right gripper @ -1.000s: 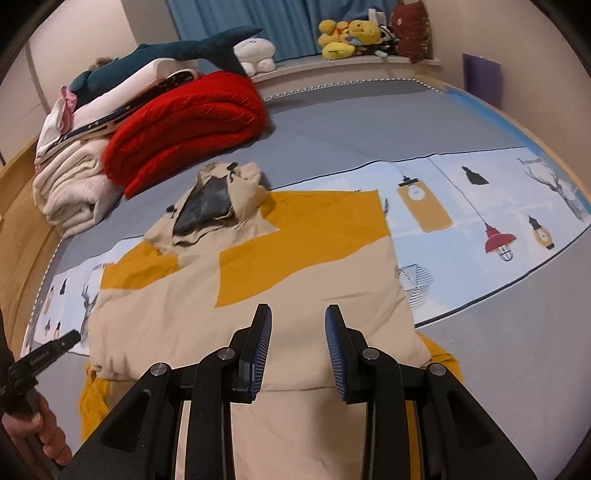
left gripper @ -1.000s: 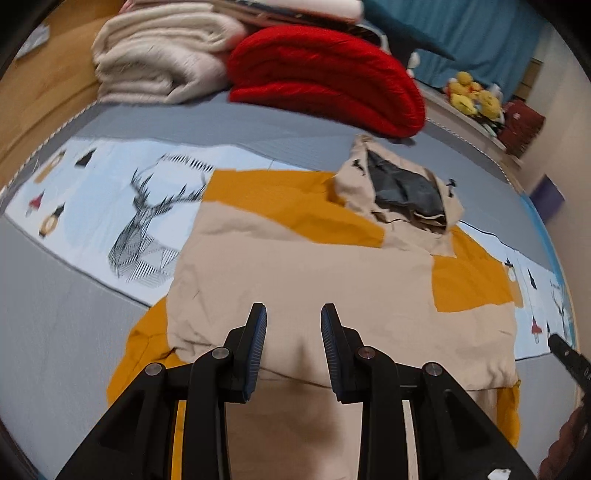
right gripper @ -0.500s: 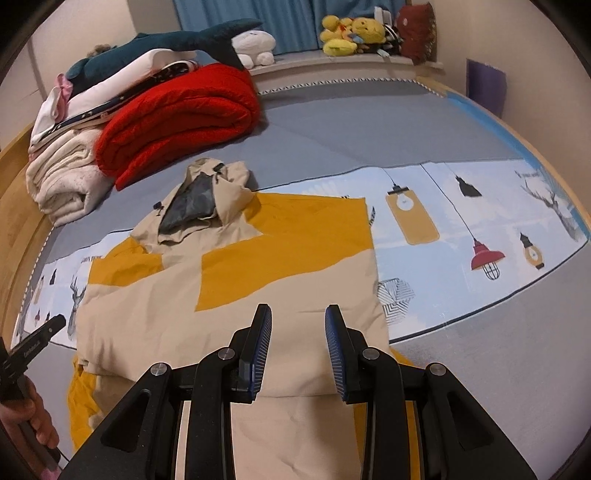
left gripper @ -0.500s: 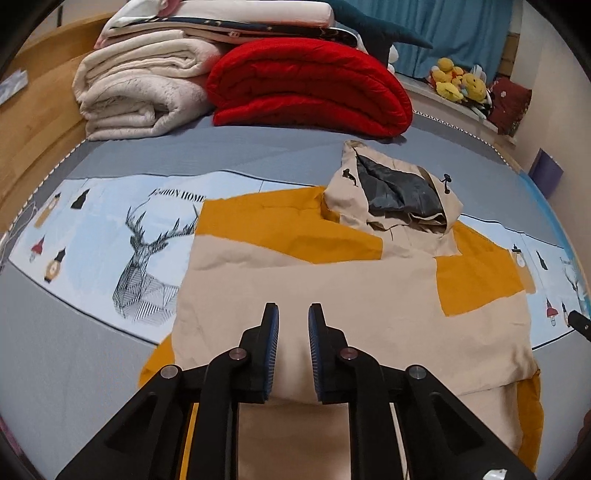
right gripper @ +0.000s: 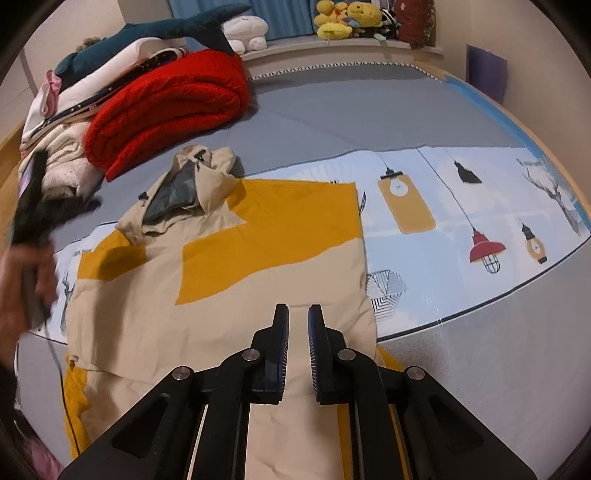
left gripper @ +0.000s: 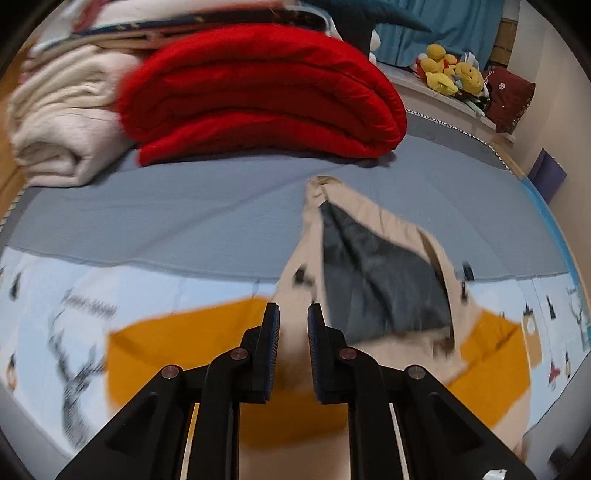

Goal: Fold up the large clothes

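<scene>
A beige and mustard hooded jacket lies flat on the bed, sleeves folded in, its grey-lined hood at the far end. In the left wrist view the hood is close ahead and to the right. My left gripper hovers over the jacket's shoulder, jaws a small gap apart, holding nothing. It also shows in the right wrist view, blurred, in a hand at the left edge. My right gripper hovers over the jacket's lower body, jaws narrowly apart and empty.
A folded red blanket and cream blankets are stacked at the bed's far side, with a plush shark on top. Yellow plush toys sit on a ledge. A printed sheet covers the grey mattress.
My left gripper has moved forward fast toward the hood and its jaws have opened slightly. My right gripper's jaws have narrowed and it has stayed over the jacket's lower part.
</scene>
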`<action>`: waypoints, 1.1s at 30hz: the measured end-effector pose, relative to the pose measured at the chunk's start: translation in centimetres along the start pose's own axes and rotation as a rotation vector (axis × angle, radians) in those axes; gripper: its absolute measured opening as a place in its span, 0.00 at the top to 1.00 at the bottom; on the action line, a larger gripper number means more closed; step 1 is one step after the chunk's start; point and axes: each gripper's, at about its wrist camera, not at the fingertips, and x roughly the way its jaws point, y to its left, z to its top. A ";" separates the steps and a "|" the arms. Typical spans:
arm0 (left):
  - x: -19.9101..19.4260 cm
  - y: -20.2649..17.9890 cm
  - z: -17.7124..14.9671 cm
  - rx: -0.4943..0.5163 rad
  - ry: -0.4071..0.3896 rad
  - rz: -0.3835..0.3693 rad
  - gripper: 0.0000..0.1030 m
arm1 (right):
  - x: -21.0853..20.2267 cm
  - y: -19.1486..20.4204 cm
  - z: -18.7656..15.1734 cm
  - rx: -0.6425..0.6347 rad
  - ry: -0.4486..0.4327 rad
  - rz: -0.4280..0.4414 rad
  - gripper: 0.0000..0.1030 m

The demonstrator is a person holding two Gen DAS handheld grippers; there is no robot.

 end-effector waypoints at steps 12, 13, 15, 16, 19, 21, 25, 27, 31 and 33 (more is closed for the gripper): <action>11.4 -1.0 8.1 -0.133 0.062 -0.031 0.69 | 2.8 -0.2 0.3 0.009 0.062 -0.009 0.87; 12.0 -1.3 8.3 -0.130 0.068 -0.033 0.69 | 3.0 -0.4 0.4 0.013 0.065 -0.016 0.87; 13.8 -2.0 8.8 -0.112 0.092 -0.031 0.69 | 3.1 -0.6 0.4 0.026 0.071 -0.020 0.87; 14.5 -2.2 8.9 -0.108 0.106 -0.009 0.69 | 3.2 -0.7 0.5 0.029 0.072 -0.019 0.87; 16.4 -2.4 8.7 -0.093 0.147 0.035 0.71 | 3.3 -0.9 0.6 0.031 0.072 -0.024 0.87; 17.0 -2.7 8.7 -0.060 0.159 0.086 0.90 | 3.3 -1.0 0.6 0.029 0.075 -0.023 0.87; 14.4 -3.7 8.5 0.044 0.112 0.111 0.97 | 3.2 -1.2 0.7 0.030 0.083 -0.023 0.87; 10.9 -3.9 7.8 0.069 0.068 0.072 0.98 | 2.7 -1.4 1.0 0.038 0.075 -0.019 0.87; 2.3 -4.7 4.4 0.168 -0.029 -0.014 0.98 | 1.3 -1.6 1.8 0.074 0.035 0.001 0.87; -2.3 -5.0 1.7 0.227 -0.079 -0.037 0.99 | 0.3 -1.8 2.1 0.099 0.014 0.022 0.87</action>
